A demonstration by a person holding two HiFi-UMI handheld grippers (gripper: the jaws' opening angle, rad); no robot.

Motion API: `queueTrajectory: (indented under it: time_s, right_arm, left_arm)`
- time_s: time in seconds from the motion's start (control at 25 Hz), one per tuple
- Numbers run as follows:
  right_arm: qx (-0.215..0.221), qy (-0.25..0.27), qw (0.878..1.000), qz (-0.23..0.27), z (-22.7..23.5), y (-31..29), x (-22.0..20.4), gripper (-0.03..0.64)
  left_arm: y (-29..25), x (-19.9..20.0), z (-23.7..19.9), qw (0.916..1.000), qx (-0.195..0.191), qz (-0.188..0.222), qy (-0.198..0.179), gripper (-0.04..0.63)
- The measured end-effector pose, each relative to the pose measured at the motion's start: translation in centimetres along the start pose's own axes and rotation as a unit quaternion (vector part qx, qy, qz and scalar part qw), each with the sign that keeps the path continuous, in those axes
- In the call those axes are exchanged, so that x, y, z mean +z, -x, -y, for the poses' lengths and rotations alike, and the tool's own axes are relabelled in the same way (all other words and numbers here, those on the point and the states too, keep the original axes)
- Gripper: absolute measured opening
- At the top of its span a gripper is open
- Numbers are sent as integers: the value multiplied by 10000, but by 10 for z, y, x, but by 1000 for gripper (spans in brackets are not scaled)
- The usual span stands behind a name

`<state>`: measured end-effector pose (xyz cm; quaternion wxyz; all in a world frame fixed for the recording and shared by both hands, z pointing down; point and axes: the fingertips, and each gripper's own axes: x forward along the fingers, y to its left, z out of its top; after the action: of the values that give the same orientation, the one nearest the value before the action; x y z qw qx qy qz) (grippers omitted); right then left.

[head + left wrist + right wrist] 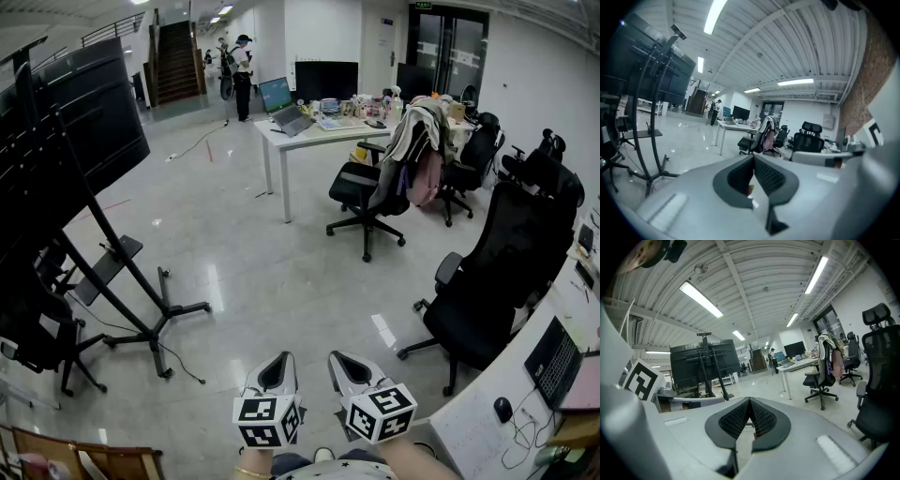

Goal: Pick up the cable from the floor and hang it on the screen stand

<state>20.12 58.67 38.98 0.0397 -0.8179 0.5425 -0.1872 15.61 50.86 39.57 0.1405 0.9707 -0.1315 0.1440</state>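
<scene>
**Cable point(180, 363) not yet picked up: the job is all ahead of us**

We judge the task barely begun. The left gripper point(277, 364) and the right gripper point(343, 362) hang side by side at the near edge of the head view, well apart from anything to be grasped. Each gripper view shows its own fingers pressed together at the tips with nothing between them, so both are empty.

The cable we take to be ours is a thin dark line on the floor point(281, 272). It trails from the foot of the stand point(122, 281) towards us, at near left. A second thin line lies far off on the floor near the stairs point(175, 61), and we cannot say for sure which one is meant. Nothing that we can make out hangs on the stand yet. Reaching, grasping, lifting and hanging are all left to do.

The floor is pale, glossy tile that mirrors the ceiling lights. The stand carries a large dark screen point(75, 131) and rests on splayed legs. A white bench point(319, 131) with a laptop point(281, 103) stands further off, with office chairs point(370, 192) around it. A person point(242, 75) stands by the stairs. At near right is another bench with a keyboard point(553, 361) and a mouse point(503, 409).
</scene>
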Motion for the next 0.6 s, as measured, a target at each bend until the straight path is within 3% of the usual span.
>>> queueTrajectory:
  time_s: [0.16,0.28,0.6]
  right_arm:
    - [264,127,9995,-112,-14,-10,-10,-3]
    - [709,207,9967,-347,-36,-27,-28,-3]
    - [1820,467,9780,-908,-115,-81,-58,-3]
  left_arm:
    - [11,-6,-20,9996,278,49,91,6]
    - [34,-18,-52,9963,793,140,307,6]
    - [99,-41,-153,9714,2233,250,772,6]
